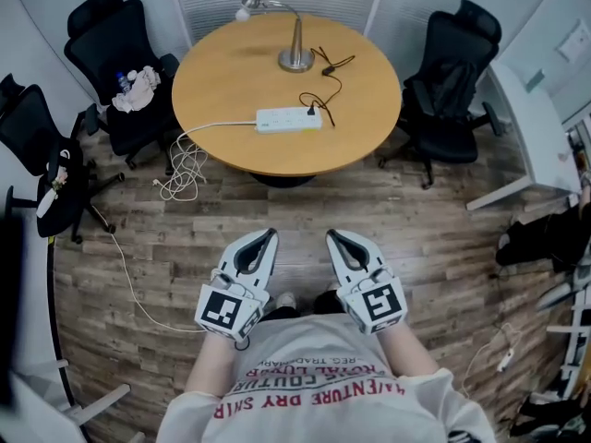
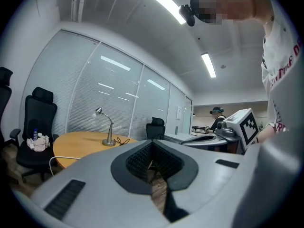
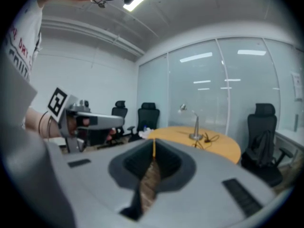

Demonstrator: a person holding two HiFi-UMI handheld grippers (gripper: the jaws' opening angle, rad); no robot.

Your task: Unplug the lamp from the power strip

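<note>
Left gripper [image 1: 265, 236]: jaws together, empty, well short of the table [image 1: 222, 150]
Right gripper [image 1: 333, 237]: jaws together, empty, beside the left
Lamp [image 1: 295, 42]: stood at the table's far side; its cord [image 1: 325, 86] ran to a plug [image 1: 313, 111] in the strip [image 1: 288, 119]
Risk: shut jaws could not take the plug
Risk: pulled unbraced, the strip would likely slide; a tug on the cord might tip the lamp

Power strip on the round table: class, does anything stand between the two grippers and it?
Nothing visible does: only bare floor separates the left gripper and right gripper from the table carrying the power strip; chairs stand aside.
</note>
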